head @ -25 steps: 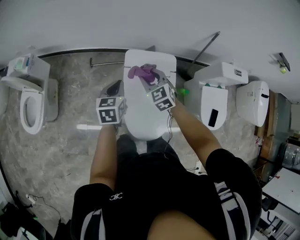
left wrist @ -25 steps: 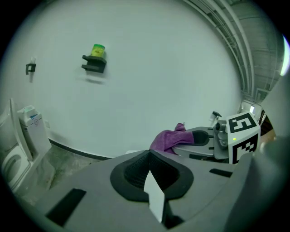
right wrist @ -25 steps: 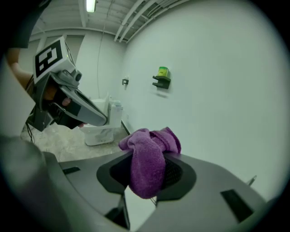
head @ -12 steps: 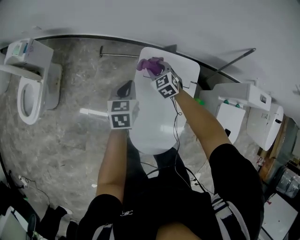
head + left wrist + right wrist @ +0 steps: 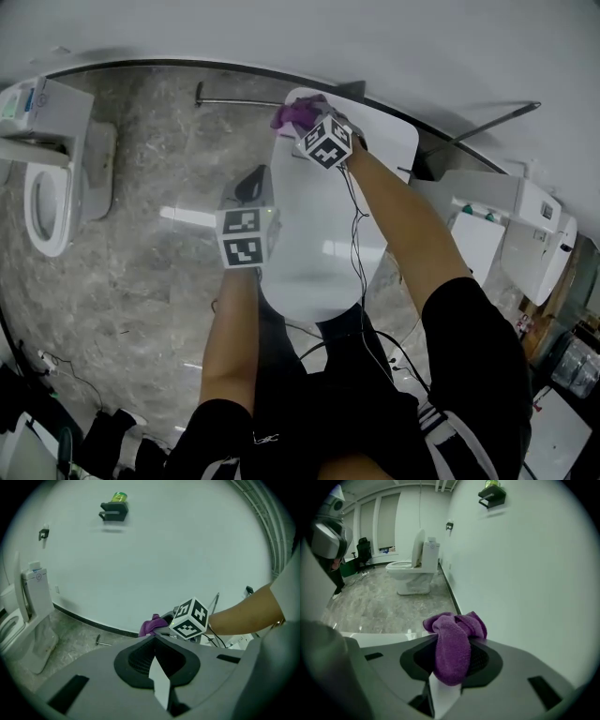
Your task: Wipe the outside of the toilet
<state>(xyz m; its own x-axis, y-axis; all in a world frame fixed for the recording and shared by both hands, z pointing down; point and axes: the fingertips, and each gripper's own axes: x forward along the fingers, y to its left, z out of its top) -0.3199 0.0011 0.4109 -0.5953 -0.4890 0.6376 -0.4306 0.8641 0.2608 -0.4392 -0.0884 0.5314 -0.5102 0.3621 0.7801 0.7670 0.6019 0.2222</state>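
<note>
A person stands over the closed toilet [image 5: 319, 244]. The right gripper [image 5: 314, 127] is clamped on a purple cloth [image 5: 294, 113] at the toilet's far end by the wall. The left gripper [image 5: 251, 183], jaws together and empty, hangs beside the toilet's left edge.

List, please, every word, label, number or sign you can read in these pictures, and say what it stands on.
No text here can be read.
The logo on the person's black clothing: too small to read.
The label on the other toilet's tank: blurred.
The cubes on the left gripper and the right gripper, which grips the purple cloth: square markers only, no letters.
</note>
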